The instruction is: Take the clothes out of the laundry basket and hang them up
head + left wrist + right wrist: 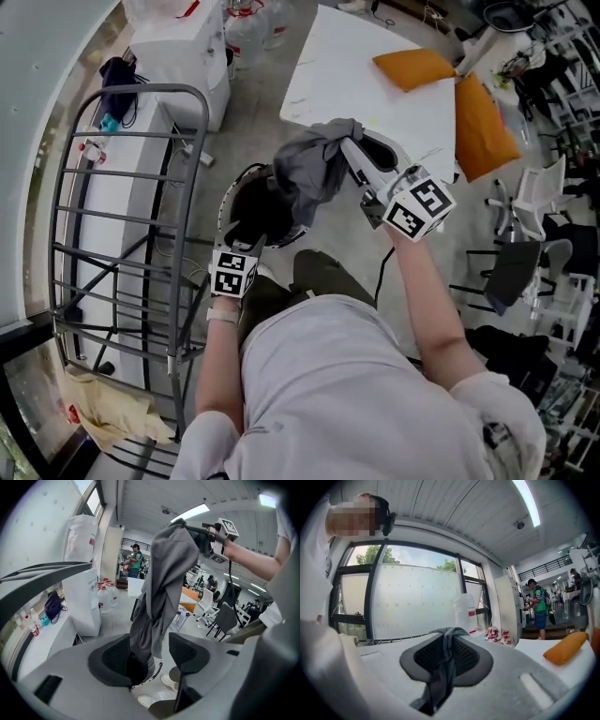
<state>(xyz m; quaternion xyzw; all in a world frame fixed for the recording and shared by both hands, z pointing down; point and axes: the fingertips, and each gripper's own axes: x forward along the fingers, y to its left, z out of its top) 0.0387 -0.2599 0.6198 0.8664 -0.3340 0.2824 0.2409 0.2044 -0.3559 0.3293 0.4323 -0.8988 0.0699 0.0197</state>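
Right gripper (446,654): clamped on grey garment (314,178) fold | Left gripper (151,654): jaws apart, garment hanging between, unpinched | Garment tail: reaches into laundry basket (225,208)

Right hand-held gripper (446,641) high, clamped; left hand-held gripper (150,656) lower, jaws apart.

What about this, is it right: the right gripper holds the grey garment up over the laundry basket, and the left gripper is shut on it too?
No. The left gripper is open: the left gripper view shows its jaws apart, with the grey garment hanging loose between them. The right gripper does hold it up over the laundry basket.
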